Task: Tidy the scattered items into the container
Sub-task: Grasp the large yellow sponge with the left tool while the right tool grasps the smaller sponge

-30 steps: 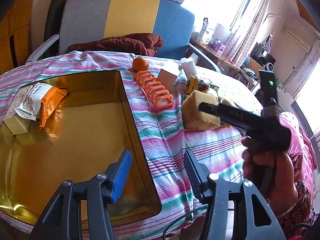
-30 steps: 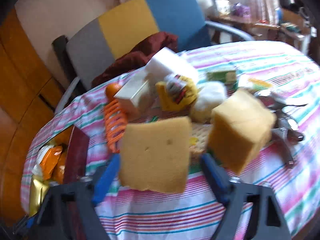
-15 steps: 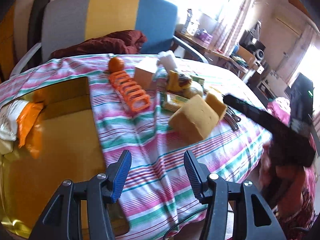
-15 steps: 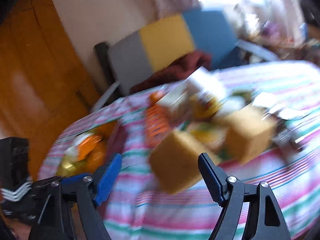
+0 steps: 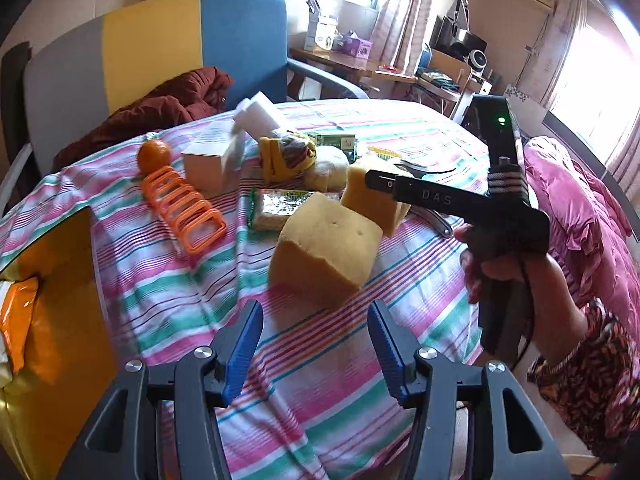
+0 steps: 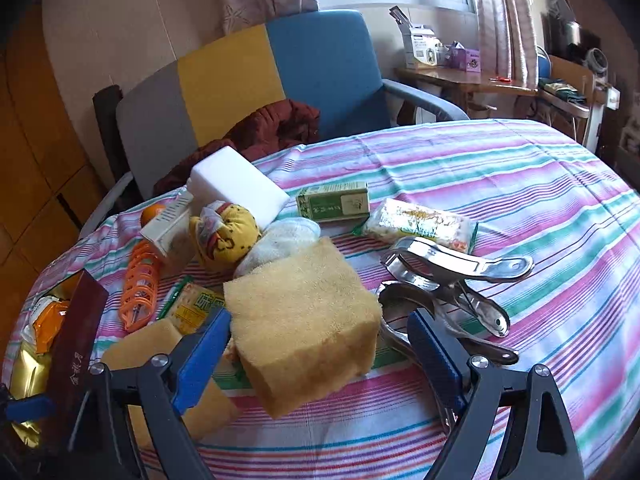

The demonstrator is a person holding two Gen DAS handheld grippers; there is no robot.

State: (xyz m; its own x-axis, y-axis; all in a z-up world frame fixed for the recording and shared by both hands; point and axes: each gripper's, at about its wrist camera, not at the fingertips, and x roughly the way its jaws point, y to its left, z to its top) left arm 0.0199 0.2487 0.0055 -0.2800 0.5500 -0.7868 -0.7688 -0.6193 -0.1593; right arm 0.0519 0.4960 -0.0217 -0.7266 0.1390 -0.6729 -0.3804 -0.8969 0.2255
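Two yellow sponge blocks lie on the striped cloth. My right gripper straddles one sponge. Its jaws are opening, and the right pad stands clear of the block. The other sponge lies just left of it, partly behind the left finger. In the left wrist view that other sponge sits ahead of my left gripper, which is open over bare cloth with nothing between its pads. The golden container is at the left edge and holds an orange packet.
Beyond the sponges lie an orange rack, an orange, a white box, a white foam block, a yellow sock bundle, a green box, snack packets and metal clips. A chair stands behind the table.
My right gripper let one sponge go onto the cloth, widened its jaws and moved over the other sponge. The left gripper swung right, from over the container toward the scattered items.
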